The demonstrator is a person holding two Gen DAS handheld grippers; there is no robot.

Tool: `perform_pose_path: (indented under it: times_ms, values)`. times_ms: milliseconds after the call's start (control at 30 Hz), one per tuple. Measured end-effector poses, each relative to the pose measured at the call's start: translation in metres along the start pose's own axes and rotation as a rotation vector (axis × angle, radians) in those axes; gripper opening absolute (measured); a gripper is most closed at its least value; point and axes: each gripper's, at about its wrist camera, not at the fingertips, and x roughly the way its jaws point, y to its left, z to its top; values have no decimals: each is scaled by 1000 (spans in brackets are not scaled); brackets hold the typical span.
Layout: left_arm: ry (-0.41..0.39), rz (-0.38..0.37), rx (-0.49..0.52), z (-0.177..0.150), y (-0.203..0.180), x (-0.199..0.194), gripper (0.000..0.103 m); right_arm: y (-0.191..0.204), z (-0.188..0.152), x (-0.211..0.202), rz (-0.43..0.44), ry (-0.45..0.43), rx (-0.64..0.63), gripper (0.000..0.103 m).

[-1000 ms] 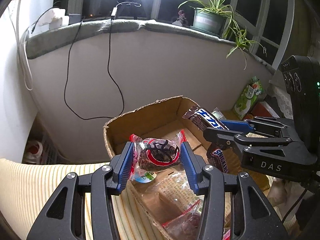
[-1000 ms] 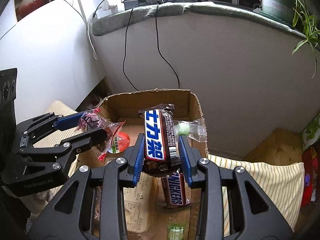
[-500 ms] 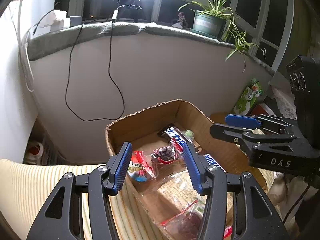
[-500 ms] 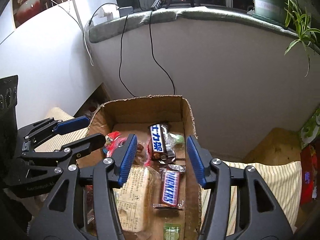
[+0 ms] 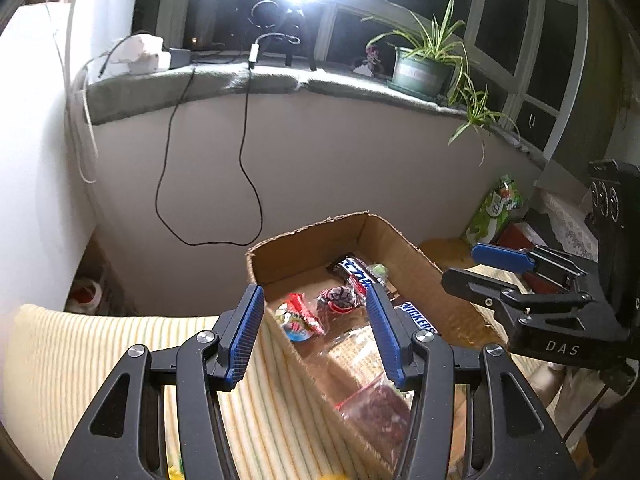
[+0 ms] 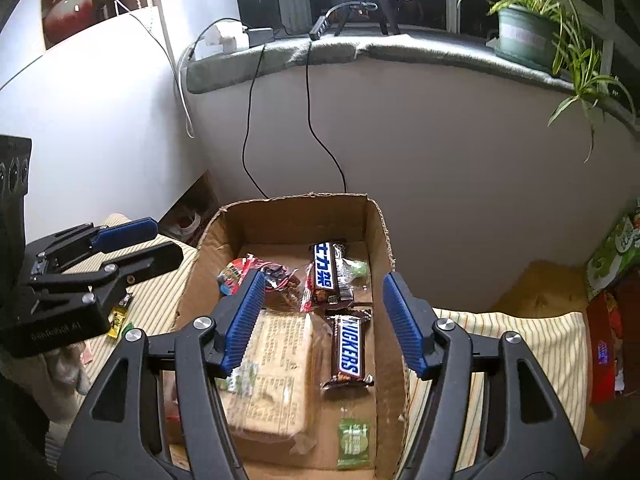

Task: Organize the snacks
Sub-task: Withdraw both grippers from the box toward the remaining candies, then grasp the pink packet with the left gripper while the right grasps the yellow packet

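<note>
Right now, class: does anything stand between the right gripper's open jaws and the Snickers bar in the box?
Nothing visible does. The right gripper hangs open above the cardboard box, and the Snickers bar lies uncovered on the box floor between the bread pack and the right wall.

Both snacks dropped, jaws now wide

We let go: our left gripper (image 5: 315,334) released the red candy packet (image 6: 276,276), our right gripper (image 6: 324,320) the blue bar (image 6: 326,272); both lie at the cardboard box's (image 6: 378,240) 12 o'clock end.
</note>
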Motion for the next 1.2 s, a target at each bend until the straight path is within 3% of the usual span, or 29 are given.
perform_pose_path:
  times_ms: [167, 333, 633, 933, 1067, 1200]
  values:
    - [-24, 16, -11, -7, 11, -26, 52, 15, -6, -22, -4, -55, -24, 65]
    - [-53, 47, -42, -22, 32, -61, 52, 33, -15, -45, 55, -78, -32, 77]
    - [-74, 136, -109, -61, 85, -114, 52, 79, -36, -69, 159, -73, -84, 79]
    - [-35, 193, -187, -113, 124, -138, 52, 140, -62, -62, 253, -30, -178, 79]
    - [-6, 183, -209, -137, 128, -139, 52, 165, -72, -49, 280, 10, -207, 79]
    - [30, 162, -214, -160, 123, -137, 52, 185, -77, -33, 311, 56, -221, 70]
